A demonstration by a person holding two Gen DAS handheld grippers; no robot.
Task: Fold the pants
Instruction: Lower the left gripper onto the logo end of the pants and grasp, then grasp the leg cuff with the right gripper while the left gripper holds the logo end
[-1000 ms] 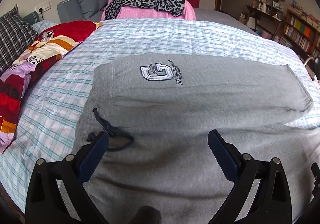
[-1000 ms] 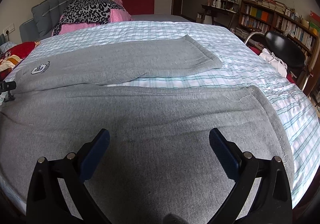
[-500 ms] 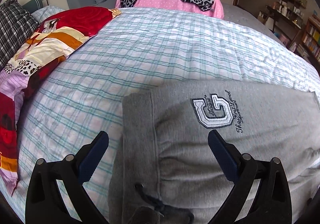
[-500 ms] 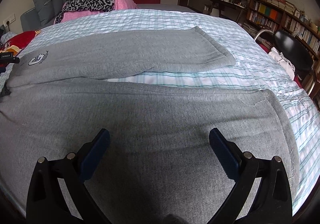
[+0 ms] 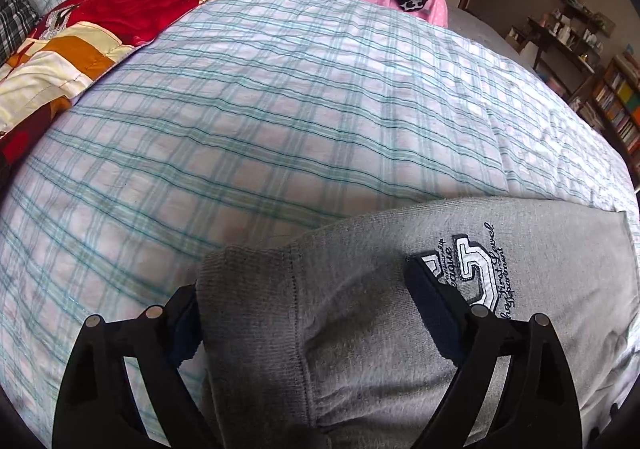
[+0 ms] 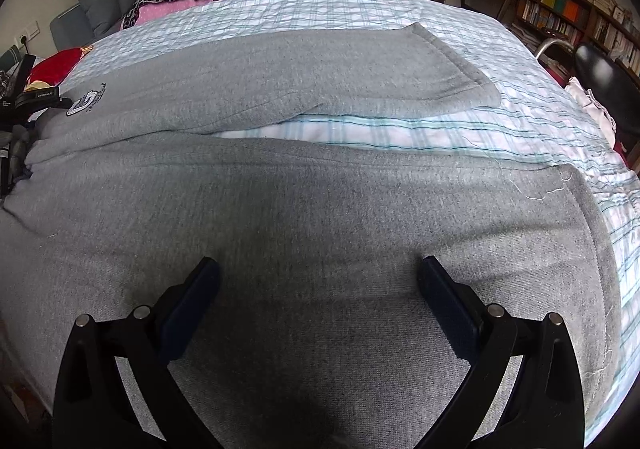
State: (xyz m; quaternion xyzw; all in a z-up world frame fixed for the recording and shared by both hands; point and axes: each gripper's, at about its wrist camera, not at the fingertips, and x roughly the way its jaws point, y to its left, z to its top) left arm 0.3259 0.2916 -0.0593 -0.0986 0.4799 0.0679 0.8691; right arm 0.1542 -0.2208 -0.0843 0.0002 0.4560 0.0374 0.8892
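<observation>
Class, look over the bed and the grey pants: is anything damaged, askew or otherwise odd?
Loose threads trail from the hem of the near leg of the grey pants, so that edge looks frayed. The two legs lie splayed apart, with the checked bedsheet showing between them. Nothing else stands out.

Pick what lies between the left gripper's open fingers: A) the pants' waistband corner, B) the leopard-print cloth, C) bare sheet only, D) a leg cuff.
A: the left gripper straddles the ribbed waistband corner of the pants, beside the logo patch.
</observation>
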